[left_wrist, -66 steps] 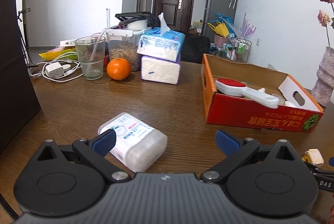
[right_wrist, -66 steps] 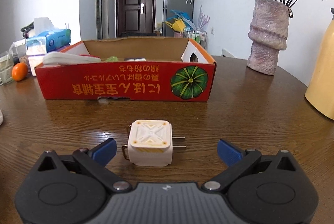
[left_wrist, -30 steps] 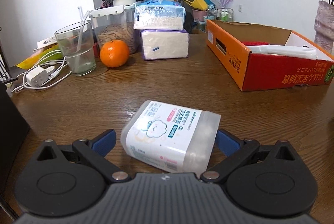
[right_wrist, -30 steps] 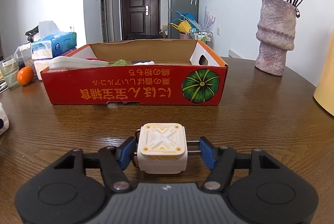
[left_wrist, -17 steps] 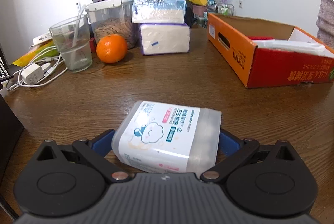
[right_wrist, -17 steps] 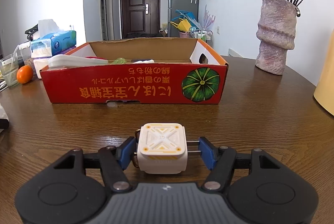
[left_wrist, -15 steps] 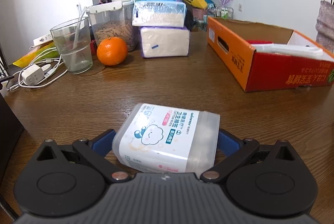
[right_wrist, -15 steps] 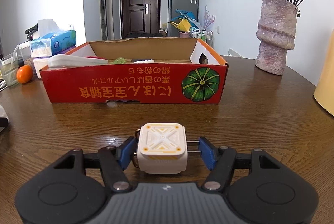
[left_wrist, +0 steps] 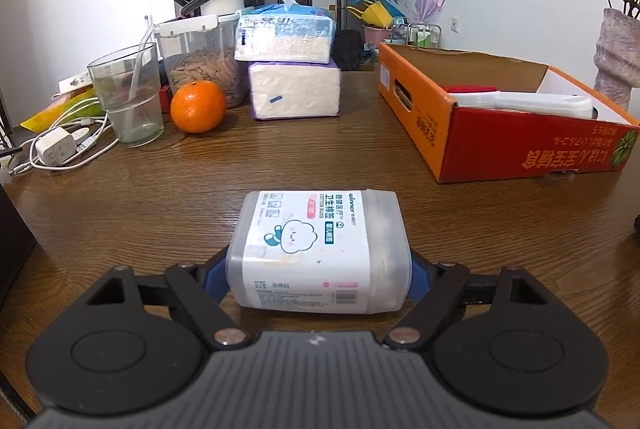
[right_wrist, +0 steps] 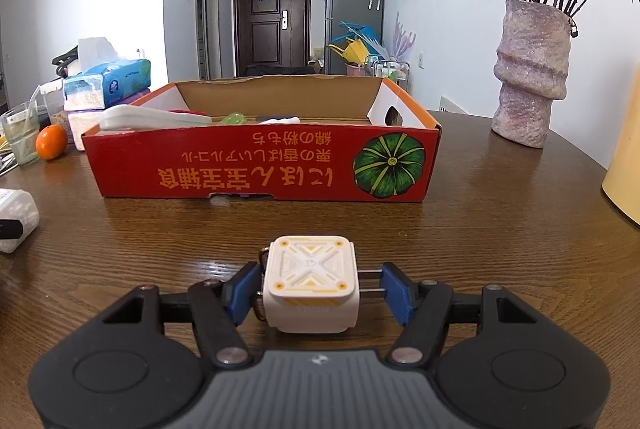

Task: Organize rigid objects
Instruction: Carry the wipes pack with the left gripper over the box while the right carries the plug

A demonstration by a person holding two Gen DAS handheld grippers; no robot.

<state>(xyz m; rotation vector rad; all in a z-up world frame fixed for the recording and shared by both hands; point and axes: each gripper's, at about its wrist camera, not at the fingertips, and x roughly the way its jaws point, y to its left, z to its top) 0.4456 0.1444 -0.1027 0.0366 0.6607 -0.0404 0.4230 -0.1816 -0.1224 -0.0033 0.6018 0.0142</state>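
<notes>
- The cotton bud box (left_wrist: 320,249) is a clear plastic tub with a white label and a cloud cartoon, lying on its side on the counter (left_wrist: 280,165). The left hand-held gripper (left_wrist: 318,275) has just been closing, and its blue pads now press both ends.
- The right hand-held gripper (right_wrist: 316,289) is clamped on a white-and-yellow charger plug (right_wrist: 310,283); one pad meets the prongs, the other the keyring side.
- The pads beside the tub are mostly hidden.
- Only the right view shows the pumpkin print on the red cardboard box (right_wrist: 260,173); only the left shows the charger cables (left_wrist: 60,145).
</notes>
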